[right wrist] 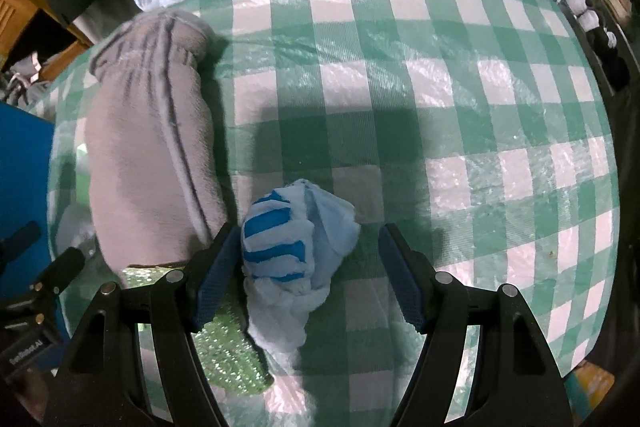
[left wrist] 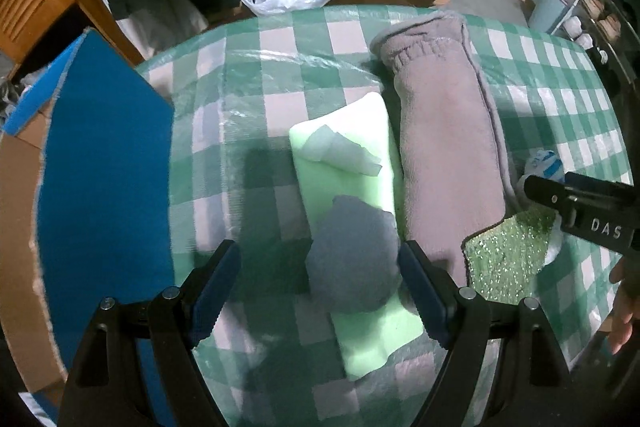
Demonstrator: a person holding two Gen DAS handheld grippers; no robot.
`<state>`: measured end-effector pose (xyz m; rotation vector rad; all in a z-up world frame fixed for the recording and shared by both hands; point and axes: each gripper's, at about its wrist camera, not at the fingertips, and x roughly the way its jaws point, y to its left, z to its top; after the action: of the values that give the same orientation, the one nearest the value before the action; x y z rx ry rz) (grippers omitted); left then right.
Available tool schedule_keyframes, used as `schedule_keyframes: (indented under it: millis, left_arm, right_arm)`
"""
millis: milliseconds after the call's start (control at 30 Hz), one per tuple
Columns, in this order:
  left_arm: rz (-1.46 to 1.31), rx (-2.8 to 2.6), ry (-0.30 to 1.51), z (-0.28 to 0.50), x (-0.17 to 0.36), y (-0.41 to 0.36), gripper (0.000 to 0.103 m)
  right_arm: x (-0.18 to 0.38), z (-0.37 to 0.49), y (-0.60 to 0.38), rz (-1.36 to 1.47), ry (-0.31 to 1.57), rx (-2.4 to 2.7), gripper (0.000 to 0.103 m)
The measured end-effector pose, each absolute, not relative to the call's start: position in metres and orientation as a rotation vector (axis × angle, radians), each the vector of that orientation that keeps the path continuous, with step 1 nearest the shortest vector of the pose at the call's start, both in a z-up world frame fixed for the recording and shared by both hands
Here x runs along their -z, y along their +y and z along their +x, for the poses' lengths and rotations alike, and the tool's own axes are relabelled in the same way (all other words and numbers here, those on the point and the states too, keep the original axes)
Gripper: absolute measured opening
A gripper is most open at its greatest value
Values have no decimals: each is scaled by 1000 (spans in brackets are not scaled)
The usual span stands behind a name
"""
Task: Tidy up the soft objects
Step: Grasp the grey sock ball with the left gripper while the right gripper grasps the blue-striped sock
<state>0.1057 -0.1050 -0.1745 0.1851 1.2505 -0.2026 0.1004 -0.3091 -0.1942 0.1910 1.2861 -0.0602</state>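
1. Your left gripper has its jaws spread wide apart, one on each side of the grey bundle, gripping nothing.
2. That bundle lies on the pale green foam strip, just left of the rolled grey fleece.
3. Your right gripper is likewise spread, straddling the blue-striped cloth, which sits right of the fleece on the checked tablecloth.
4. A glittery green cloth lies at the fleece's near end.
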Motion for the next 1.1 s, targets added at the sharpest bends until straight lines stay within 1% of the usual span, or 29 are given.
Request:
schedule_keyframes:
  millis: [333,400,433,467,500,567,600,767,1100]
  left_arm:
    - [167,229,1277,108,191,-113,82]
    - [155,240,1280,110,194,-112,74]
    - [152,249,1285,110,196,-112,68]
    - [156,254,1283,111,196,-112,63]
    - [163,258,1279,111,196,-113,59]
    - [178,273,1275,108,196,-114,46]
    - [184,281,1273,107,196,-116,43]
    - [219,278,1252,102,191,-118,33]
    - [206,246,1225,90,174,-100,30]
  right_arm:
    - [214,107,-310,172,1322,70,71]
    - [214,107,-309,163,1322,69,70]
    - [214,107,-308,151,1321,73,66]
    - [215,106,-307,140,1319,77,59]
    - [217,104,-307,132,1318,80,58]
    - [216,101,-308,143,1317,75,54]
    - [216,100,-310,144,1317,77,54]
    - [208,98,-316,136,1296,87,49]
    - [180,87,-316,116,1242,97,47]
